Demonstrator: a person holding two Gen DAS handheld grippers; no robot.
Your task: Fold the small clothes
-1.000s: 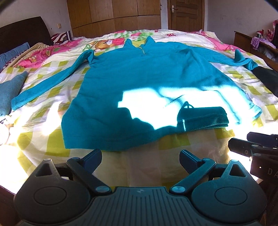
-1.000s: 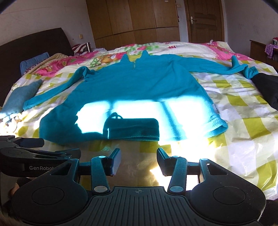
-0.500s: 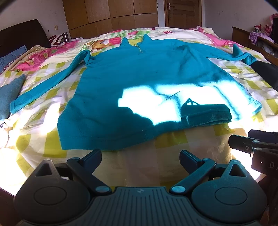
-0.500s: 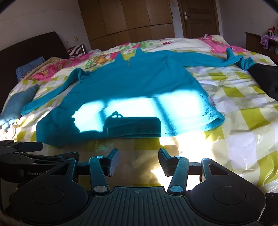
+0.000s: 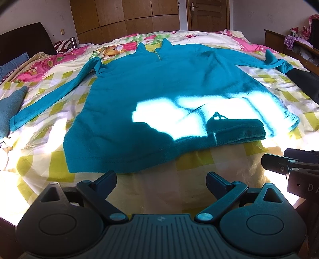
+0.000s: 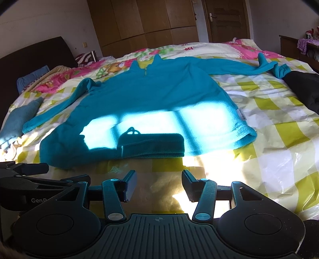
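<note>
Bed (image 5: 45,159), yellow-checked cover | teal fleece pullover (image 5: 159,83) spread flat | dark garment (image 5: 305,83) beside pullover's right cuff | blue pillow (image 5: 10,105) beyond left sleeve

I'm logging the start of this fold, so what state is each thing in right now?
Fleece top: spread flat on the bed, sleeves out, zip collar closed.
Folded teal cloth: folded, lying on the top's hem.
Left gripper: open, empty, short of the hem.
Right gripper: open, empty.
Door: shut.
</note>
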